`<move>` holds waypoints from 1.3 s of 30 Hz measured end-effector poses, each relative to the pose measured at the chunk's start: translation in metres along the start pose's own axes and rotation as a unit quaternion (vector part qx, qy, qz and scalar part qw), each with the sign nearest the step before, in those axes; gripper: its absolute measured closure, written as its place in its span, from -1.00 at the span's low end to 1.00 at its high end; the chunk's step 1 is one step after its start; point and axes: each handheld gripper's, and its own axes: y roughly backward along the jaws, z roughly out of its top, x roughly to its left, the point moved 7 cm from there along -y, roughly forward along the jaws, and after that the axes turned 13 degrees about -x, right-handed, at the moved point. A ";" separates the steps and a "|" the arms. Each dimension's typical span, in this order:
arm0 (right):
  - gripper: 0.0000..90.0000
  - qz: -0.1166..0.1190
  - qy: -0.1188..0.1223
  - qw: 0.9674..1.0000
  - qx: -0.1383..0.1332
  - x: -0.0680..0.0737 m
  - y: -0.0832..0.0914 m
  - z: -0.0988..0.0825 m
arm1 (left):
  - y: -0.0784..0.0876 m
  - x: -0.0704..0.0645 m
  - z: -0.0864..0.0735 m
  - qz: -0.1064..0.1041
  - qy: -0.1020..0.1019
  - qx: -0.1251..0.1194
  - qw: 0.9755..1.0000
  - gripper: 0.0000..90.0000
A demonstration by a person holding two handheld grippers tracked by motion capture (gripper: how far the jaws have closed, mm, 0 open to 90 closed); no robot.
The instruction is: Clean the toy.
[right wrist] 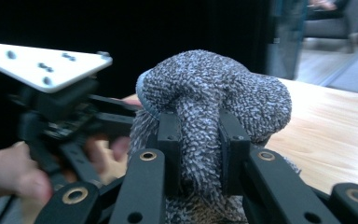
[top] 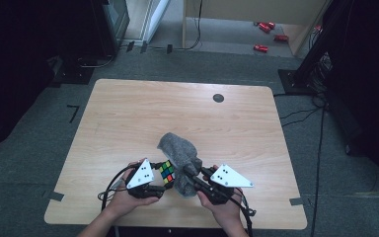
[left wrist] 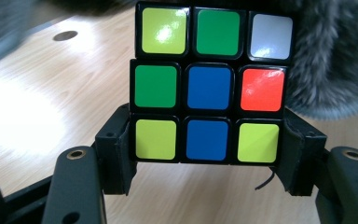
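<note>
Near table edge, left gripper (top: 162,181) w/ jaws clamped on the puzzle cube (top: 167,172), right gripper (top: 193,174) w/ jaws pinching a fold of grey fuzzy cloth (top: 180,150), which drapes just right of & beyond the cube, touching it.

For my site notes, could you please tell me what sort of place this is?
Probably a lab or recording workspace: a bare wooden table on grey carpet, loose cables on the floor and dark equipment stands around it.
</note>
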 end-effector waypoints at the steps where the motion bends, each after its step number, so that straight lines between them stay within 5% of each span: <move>1: 0.68 -0.003 0.002 1.000 0.004 0.001 -0.001 -0.002 | -0.001 -0.002 0.000 0.001 -0.005 0.000 1.000 -0.24; 10: 0.68 -0.045 -0.039 0.998 0.032 -0.027 0.001 -0.018 | 0.007 0.002 0.007 0.019 -0.013 -0.019 1.000 -0.23; 13: 0.68 -0.038 -0.037 0.998 0.032 -0.021 0.000 -0.014 | 0.005 0.002 0.006 0.018 -0.014 -0.010 1.000 -0.23; 16: 0.67 -0.005 -0.029 0.999 0.014 -0.005 -0.001 -0.004 | 0.003 -0.002 0.005 0.014 -0.020 -0.004 1.000 -0.23; 19: 0.67 -0.016 -0.016 1.000 0.016 -0.004 -0.001 -0.002 | 0.004 -0.004 0.009 0.008 -0.020 -0.018 1.000 -0.23; 26: 0.67 -0.078 -0.050 0.994 0.050 -0.043 0.004 -0.026 | 0.015 0.002 0.021 0.006 0.006 -0.067 0.998 -0.23; 29: 0.67 -0.065 -0.074 0.994 0.054 -0.043 0.003 -0.031 | 0.017 0.005 0.021 0.011 0.008 -0.068 0.998 -0.23; 39: 0.71 -0.020 -0.095 0.994 0.052 -0.028 -0.002 -0.033 | 0.019 0.012 0.020 0.023 0.026 -0.074 0.997 -0.23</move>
